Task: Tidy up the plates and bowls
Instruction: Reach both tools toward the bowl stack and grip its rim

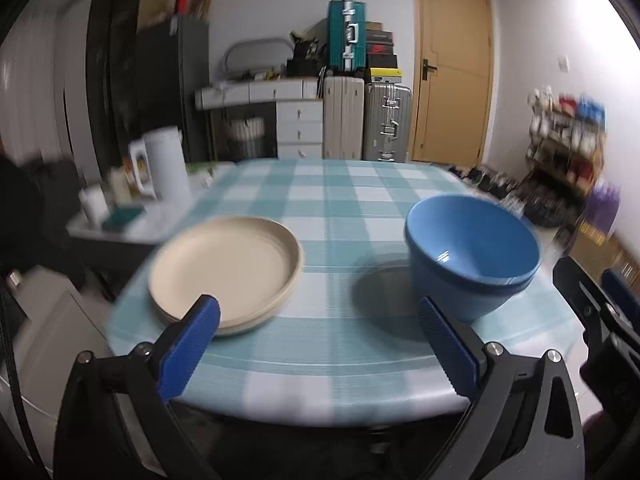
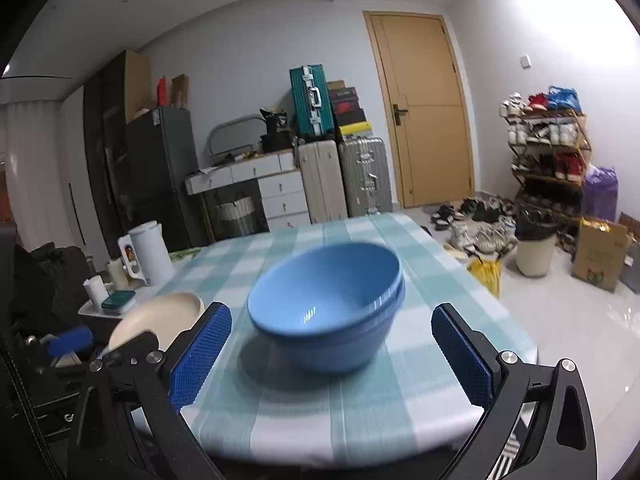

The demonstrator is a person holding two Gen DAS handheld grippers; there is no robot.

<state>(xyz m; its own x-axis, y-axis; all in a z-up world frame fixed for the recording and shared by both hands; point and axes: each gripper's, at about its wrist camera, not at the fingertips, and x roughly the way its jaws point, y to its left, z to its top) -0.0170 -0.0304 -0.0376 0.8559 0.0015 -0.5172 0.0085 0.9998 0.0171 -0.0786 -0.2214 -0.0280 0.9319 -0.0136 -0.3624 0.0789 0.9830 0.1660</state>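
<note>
Ahead of the right gripper (image 2: 331, 350), blue bowls (image 2: 326, 312) sit beyond its fingers (image 2: 200, 356)

A lived-in home: fridge (image 2: 160, 160), stacked suitcases (image 2: 344, 176), shoe rack (image 2: 548, 140), checked-cloth dining table (image 2: 360, 400).

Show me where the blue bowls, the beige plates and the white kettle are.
blue bowls (image 2: 320, 312): right wrist view, inside of the top bowl.
beige plates (image 1: 224, 264): left wrist view, flat centre of the top plate.
white kettle (image 2: 150, 254): right wrist view, its body.
</note>
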